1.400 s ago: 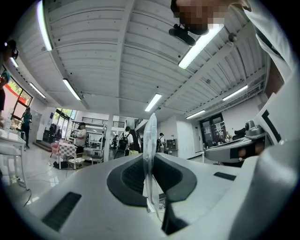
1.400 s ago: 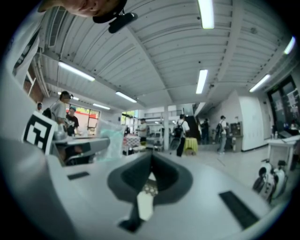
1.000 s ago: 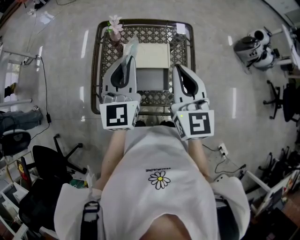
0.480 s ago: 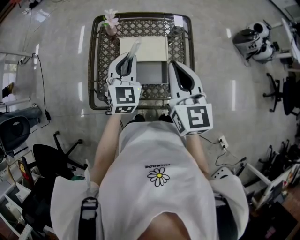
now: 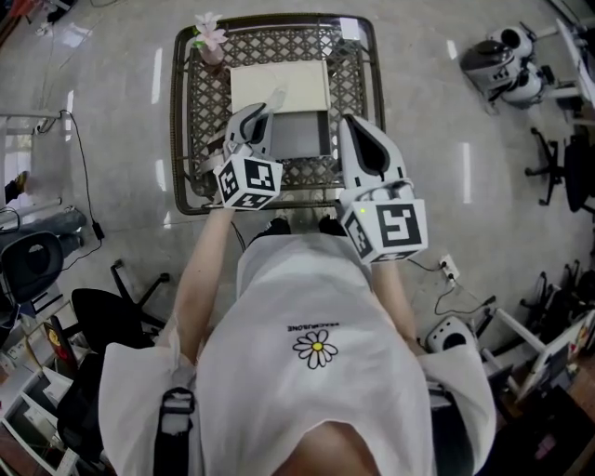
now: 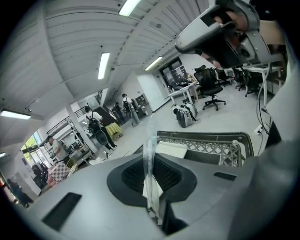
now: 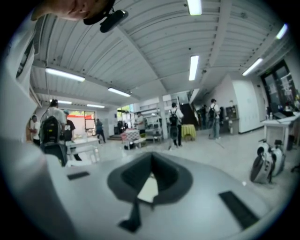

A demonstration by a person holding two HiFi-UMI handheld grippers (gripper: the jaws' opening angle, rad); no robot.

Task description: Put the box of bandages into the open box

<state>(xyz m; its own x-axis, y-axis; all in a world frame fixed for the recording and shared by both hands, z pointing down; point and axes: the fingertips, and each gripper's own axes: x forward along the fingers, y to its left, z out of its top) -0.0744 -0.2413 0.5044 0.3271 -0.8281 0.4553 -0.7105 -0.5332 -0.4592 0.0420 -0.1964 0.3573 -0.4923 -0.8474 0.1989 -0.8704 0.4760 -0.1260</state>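
The open box [image 5: 299, 139] sits mid-table, grey inside, with its cream lid flap [image 5: 279, 85] folded back. My left gripper [image 5: 264, 117] hangs over the box's near left corner, shut on a thin clear-wrapped bandage pack [image 5: 276, 97] that sticks out past the fingertips. In the left gripper view the pack [image 6: 149, 143] stands edge-on between the closed jaws of the left gripper [image 6: 152, 161], with the box [image 6: 206, 157] beyond. My right gripper [image 5: 358, 125] hovers at the box's right side. In its own view the right gripper [image 7: 152, 157] is shut with nothing in it.
The box rests on a lattice-topped metal table [image 5: 178, 121]. A small vase of pink flowers [image 5: 208, 33] stands at the table's far left corner and a small white item [image 5: 350, 28] at the far right. Office chairs and equipment [image 5: 507, 70] ring the tiled floor.
My left gripper has swung forward and inward with the pack, from the table's near left edge to over the box's corner. The right gripper has barely moved.
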